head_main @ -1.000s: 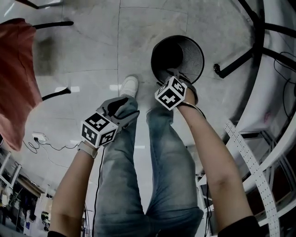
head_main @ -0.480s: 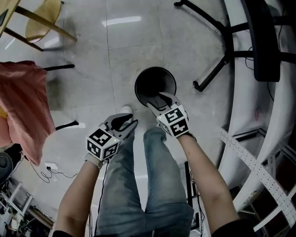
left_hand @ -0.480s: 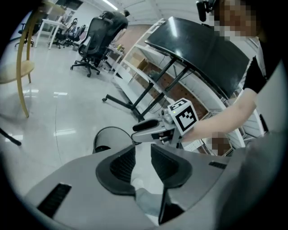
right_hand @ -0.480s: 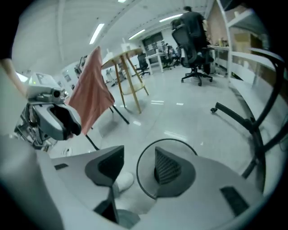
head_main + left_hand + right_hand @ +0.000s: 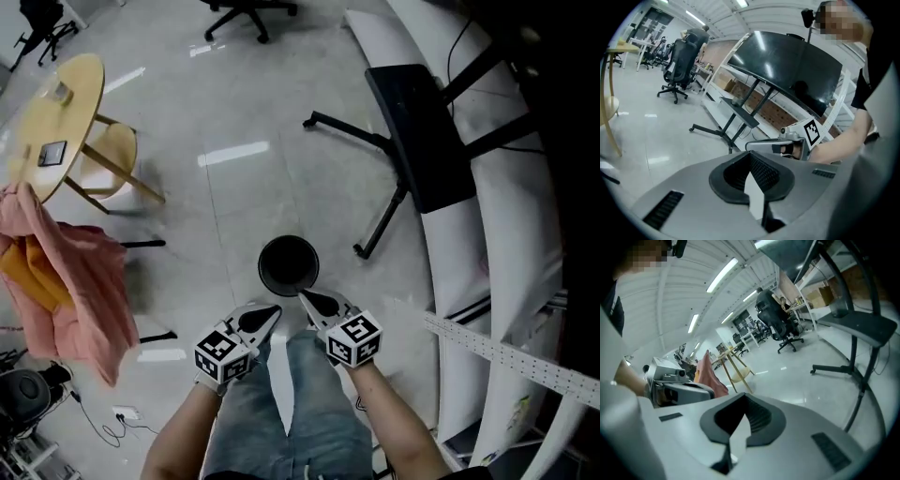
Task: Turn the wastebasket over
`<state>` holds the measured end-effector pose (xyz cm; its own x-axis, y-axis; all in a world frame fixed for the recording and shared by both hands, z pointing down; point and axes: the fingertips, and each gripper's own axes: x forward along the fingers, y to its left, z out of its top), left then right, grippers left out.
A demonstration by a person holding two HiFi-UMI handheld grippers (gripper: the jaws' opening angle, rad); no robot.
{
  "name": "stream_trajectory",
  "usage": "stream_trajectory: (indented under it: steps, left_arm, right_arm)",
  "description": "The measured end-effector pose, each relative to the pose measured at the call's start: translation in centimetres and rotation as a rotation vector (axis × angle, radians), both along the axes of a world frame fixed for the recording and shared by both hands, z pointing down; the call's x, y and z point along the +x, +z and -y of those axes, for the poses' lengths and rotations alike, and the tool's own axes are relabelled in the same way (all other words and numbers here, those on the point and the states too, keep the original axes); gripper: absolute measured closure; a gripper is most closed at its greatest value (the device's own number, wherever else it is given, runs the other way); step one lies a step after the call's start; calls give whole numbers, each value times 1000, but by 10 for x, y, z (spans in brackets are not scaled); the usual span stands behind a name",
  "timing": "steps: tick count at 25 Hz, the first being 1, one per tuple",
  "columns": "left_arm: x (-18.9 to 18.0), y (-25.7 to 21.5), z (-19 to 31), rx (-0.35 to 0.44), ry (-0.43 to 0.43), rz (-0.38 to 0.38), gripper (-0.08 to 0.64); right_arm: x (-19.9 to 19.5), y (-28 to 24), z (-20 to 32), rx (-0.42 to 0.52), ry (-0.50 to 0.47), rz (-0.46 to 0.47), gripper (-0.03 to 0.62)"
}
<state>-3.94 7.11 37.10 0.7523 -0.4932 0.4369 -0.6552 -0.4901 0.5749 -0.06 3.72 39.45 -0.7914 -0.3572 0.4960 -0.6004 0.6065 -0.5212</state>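
The round black wastebasket [image 5: 289, 266] stands upright, mouth upward; left gripper [image 5: 266, 316] and right gripper [image 5: 308, 301] are pressed together, empty.

Open-plan office, bit of lab about it. Glossy pale floor tiles [image 5: 234, 150] all round, strip lights [image 5: 721, 275] running along white ceiling. Black swivel chair [image 5: 675, 61] parked near rows of desks [image 5: 747, 337] far back. Big dark screen [image 5: 787, 70] on white frame, cardboard boxes [image 5: 726, 85] stacked below. Round wooden table [image 5: 52, 122], pink cloth [image 5: 75, 281] draped beside it. Power strip [image 5: 124, 412] with loose cable on floor. Black wastebasket [image 5: 288, 265] upright on tiles.
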Motion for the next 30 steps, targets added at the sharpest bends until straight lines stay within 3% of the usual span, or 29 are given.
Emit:
stream_trajectory:
  steps: [6,18,22,27,30]
  left_arm:
    - [16,-79,19,115,35,1,546]
    - [28,-244,70,269,14,-69,546]
    - [30,-269,74,361,83,-6,546]
    - [21,-288,86,389,51,-50,546]
    - [17,-291,93,397,41,-40,546]
  right_arm:
    - [24,-98,14,110,112,59,583]
    - [43,-260,42,327,177,127,583]
    - [41,-291,42,371,168,127,583]
    - [38,-305,45,408,153,127,583]
    - [40,-308,52,425,159,126,583]
